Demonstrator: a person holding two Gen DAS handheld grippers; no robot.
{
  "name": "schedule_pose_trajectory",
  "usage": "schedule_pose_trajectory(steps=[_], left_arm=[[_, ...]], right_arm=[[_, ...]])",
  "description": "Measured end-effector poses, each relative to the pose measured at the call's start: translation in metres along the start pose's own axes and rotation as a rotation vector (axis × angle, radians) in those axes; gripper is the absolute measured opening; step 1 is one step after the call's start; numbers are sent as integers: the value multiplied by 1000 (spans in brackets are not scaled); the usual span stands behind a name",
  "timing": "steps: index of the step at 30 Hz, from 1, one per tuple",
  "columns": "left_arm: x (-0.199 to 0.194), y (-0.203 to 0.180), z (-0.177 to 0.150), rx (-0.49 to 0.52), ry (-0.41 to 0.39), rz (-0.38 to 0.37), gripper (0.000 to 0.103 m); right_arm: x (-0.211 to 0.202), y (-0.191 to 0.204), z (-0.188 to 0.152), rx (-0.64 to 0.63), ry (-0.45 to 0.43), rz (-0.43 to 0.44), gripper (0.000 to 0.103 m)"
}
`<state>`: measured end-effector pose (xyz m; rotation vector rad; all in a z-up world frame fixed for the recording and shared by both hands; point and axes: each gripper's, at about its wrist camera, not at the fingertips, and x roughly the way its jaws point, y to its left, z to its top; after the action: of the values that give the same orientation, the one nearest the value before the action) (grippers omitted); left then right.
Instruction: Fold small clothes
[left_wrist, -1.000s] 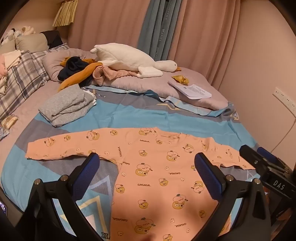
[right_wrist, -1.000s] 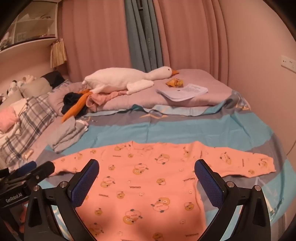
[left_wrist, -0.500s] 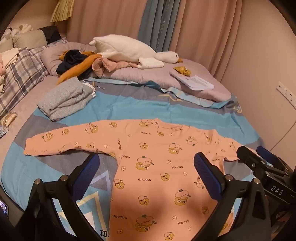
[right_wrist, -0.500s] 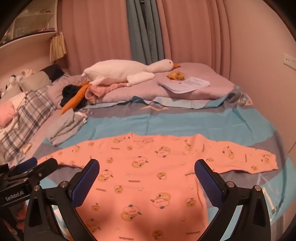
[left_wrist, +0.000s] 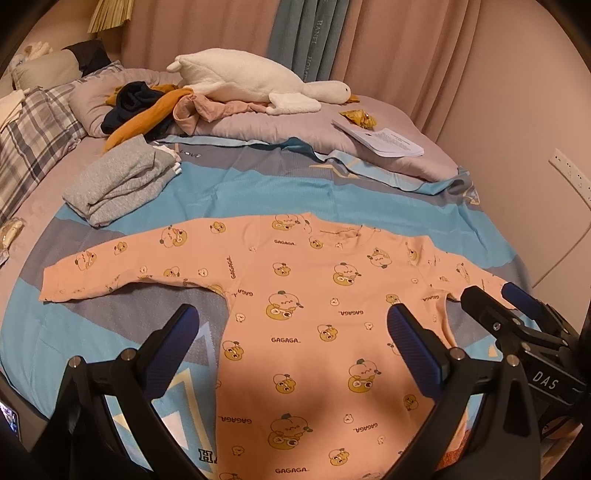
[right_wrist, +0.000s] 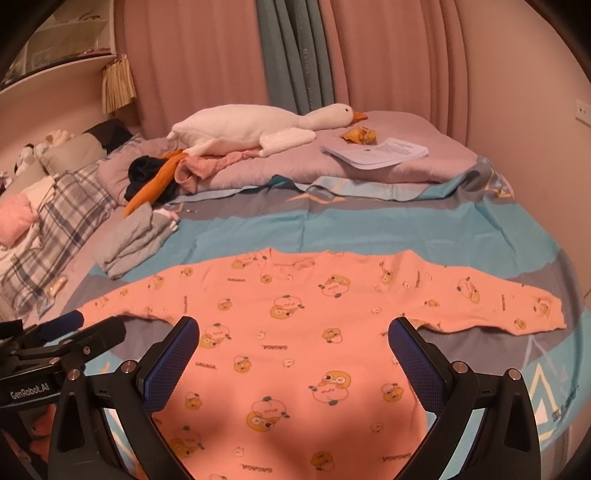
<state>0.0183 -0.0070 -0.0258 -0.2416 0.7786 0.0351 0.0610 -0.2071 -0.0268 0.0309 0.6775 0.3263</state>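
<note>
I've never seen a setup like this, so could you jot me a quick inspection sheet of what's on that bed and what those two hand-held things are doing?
Surface: bed with a blue-and-grey sheet.
Job's things: peach printed top spread flat, both sleeves out, no fold made; folded grey garment to the far left.
Clutter: plush goose, heap of unfolded clothes, stack of papers, plaid pillow.
Grippers: left tool open above the top's body; right tool open, likewise holding nothing.
Cables: nothing seen.
Surroundings: pink and blue curtains, wall socket.
</note>
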Motion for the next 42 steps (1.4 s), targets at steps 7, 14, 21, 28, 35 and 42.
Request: schedule_pose_trajectory(steps=[7,14,21,28,35,42], left_arm=[[1,-3,1,7,-2,26,102],[-1,-6,-1,29,-8,45,102],[0,-6,0,22,-8,48,102],[-1,-7,0,24,-14,50,102],[-3,-10,0,40,-20,54,102],[-3,-9,-1,38,-21,48,102]], right_arm=[[1,-1,-2,-3,5,15,102],[0,-3,-2,2,3,23,102],[-1,-5,-2,0,3,18,102],[-1,-6,-2,-6,0,4,102],[-1,-6,-2,-7,2,1,102],[0,-4,-3,-8,1,1,102]])
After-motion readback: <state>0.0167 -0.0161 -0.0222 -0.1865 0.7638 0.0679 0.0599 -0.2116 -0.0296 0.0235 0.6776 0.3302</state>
